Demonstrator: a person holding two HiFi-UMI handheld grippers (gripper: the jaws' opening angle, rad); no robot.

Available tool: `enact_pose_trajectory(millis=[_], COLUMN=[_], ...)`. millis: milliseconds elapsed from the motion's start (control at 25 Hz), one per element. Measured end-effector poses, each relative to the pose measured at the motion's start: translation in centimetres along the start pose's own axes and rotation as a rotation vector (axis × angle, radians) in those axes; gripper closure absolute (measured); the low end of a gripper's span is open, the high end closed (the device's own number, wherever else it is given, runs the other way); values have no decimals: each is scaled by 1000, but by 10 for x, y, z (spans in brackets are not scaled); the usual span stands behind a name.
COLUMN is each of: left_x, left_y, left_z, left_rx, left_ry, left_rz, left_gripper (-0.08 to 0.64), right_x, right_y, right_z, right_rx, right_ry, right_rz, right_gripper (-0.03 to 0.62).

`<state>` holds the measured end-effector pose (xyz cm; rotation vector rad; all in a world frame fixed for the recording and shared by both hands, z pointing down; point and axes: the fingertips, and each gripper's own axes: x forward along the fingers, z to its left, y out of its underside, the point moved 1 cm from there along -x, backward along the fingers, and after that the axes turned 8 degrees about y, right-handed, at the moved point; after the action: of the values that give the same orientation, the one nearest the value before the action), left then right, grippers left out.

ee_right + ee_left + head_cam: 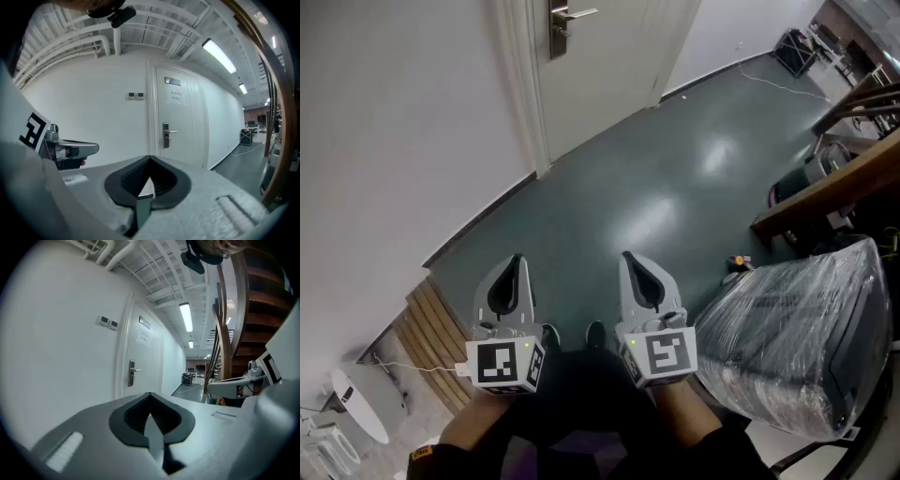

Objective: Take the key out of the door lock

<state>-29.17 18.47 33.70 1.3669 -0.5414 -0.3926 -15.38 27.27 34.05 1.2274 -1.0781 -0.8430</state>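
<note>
The lock [559, 26] is on the door [600, 66], far off at 12 o'clock; the key is too small to see from here. The left gripper [515, 270] is closed tight with nothing in it; the right gripper [635, 269] is closed and holds nothing too. A key is likely small, light, hard and a bit slippery; pinch its flat head and pull straight out.

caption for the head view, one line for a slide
Left gripper and right gripper, shut and empty, over the floor, far from the door handle.
</note>
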Motion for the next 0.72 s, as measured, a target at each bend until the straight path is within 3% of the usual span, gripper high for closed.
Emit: enact_pose_trajectory(millis=[240, 480, 720], left_x=[-3, -6, -5], left_y=[1, 3, 1], left_z=[0, -3, -9], left_rx=[7, 16, 22], left_ry=[1, 2, 2], left_rz=[-6, -11, -9], left_gripper=[541, 541, 541], right_x=[-1, -4, -7], right_y=[-1, -5, -5], right_z=[2, -1, -8], right_rx=[-8, 59, 66], right_ry=[-4, -31, -24], right_rz=[0, -16, -19], right_gripper=[603, 601, 601])
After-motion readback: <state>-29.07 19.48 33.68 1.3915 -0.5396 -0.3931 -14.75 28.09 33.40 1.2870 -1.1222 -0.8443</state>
